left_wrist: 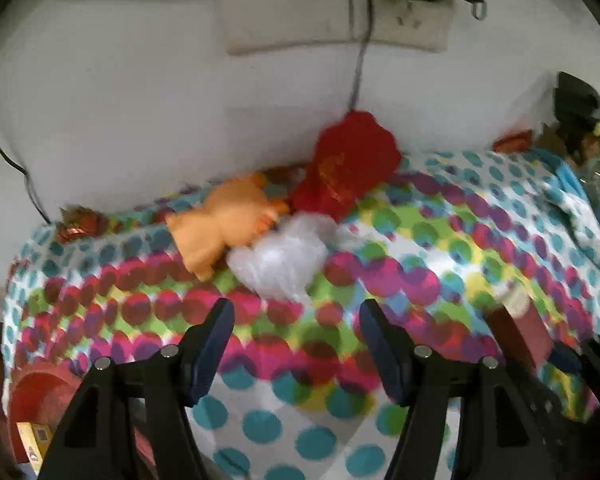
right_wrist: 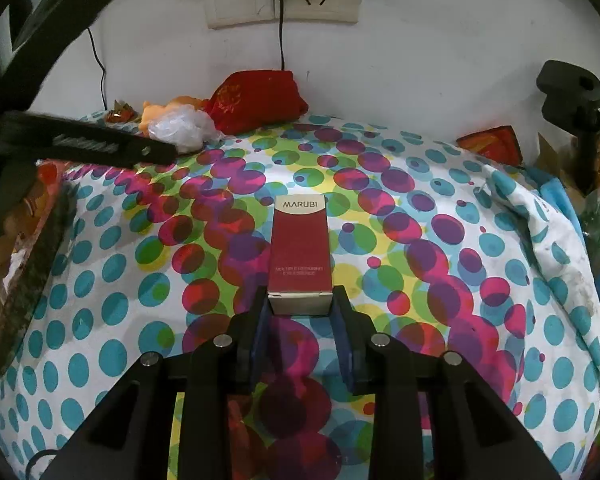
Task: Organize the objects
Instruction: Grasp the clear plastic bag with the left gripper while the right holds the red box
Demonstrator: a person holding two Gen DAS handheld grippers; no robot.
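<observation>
Gripping the near end of the red box (right_wrist: 301,258), the right gripper (right_wrist: 301,312) had its two blue pads pressed on the box's short pale end, one on each side. The box lay flat on the dotted cloth (right_wrist: 480,280), and its long axis ran straight forward from the jaws, in line with the fingers, toward the wall (right_wrist: 420,60). The name printed on its far end was readable from the gripper side. So this box was directly ahead of the right tool and already in its hold; I judge that lifting or sliding it along this same line would need no turning of the wrist.

The left gripper (left_wrist: 296,320) stood wide open with nothing between its fingers, only cloth under the gap. Ahead of it, near the back edge of the cloth, lay a crumpled clear plastic bag (left_wrist: 280,264), a little left of the middle line of the fingers. Touching the bag on the left was an orange soft toy (left_wrist: 224,228), and behind the bag, against the wall, a red cloth pouch (left_wrist: 348,164). The left view was blurred, so fine details of these three were not clear. The bag was the closest of them to the left tool, and the left hand was clearly the nearer one to this group, the right one being well apart from it.
</observation>
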